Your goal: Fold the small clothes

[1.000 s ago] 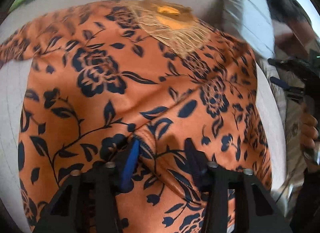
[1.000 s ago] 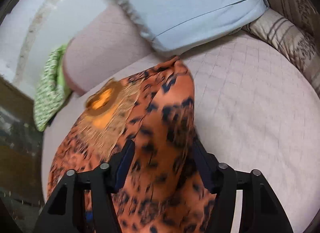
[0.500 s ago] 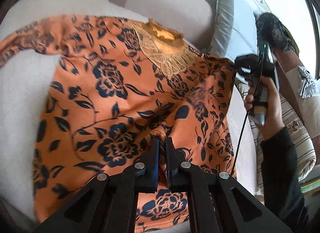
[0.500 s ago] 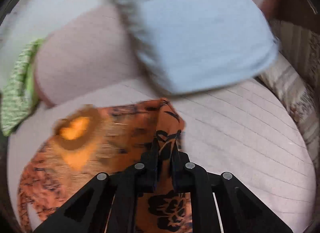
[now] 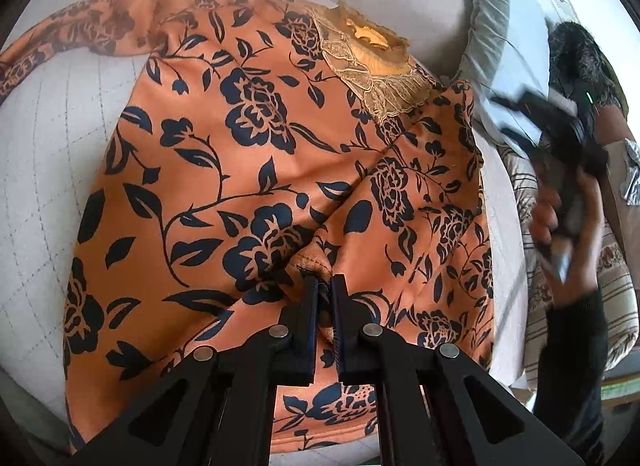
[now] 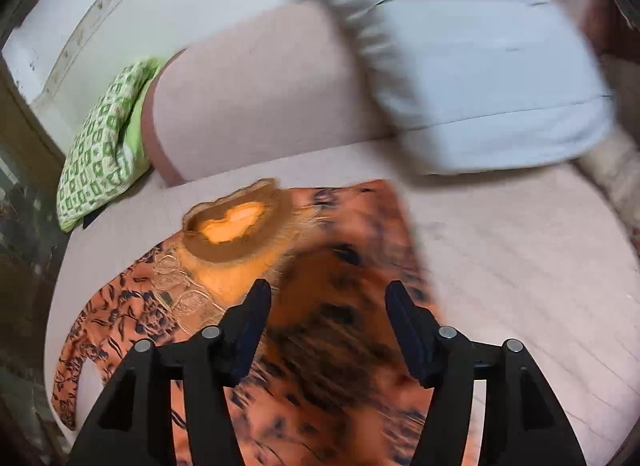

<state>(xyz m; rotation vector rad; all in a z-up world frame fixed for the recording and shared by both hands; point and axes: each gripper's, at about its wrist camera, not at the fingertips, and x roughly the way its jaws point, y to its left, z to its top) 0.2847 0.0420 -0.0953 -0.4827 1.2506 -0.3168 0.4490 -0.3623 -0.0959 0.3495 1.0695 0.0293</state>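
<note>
Nearest to us, our left gripper (image 5: 325, 286) is clenched on a bunched edge of the orange floral garment (image 5: 256, 169), its two fingers pressed together with the cloth pinched between them. The garment lies spread on the pale quilted bed (image 5: 44, 169), its body reaching from the near edge toward the far side. The right-hand portion is folded inward over the body, forming a diagonal crease that runs from our left gripper up toward the collar. One sleeve (image 5: 76, 29) stretches out to the far left.

Our right gripper (image 6: 327, 298) is released, its fingers spread well apart above the garment's folded right side and touching nothing; this view is blurred with motion. In the left wrist view the same gripper appears off to the right, held in our hand (image 5: 568, 225), also blurred.

Farther on sits the gold lace collar (image 5: 372, 61), with its opening facing the far side. Beyond it a pinkish bolster (image 6: 260, 105) lies across the bed, a green patterned cushion (image 6: 104, 145) to its left and a light blue pillow (image 6: 480, 77) to its right.
</note>
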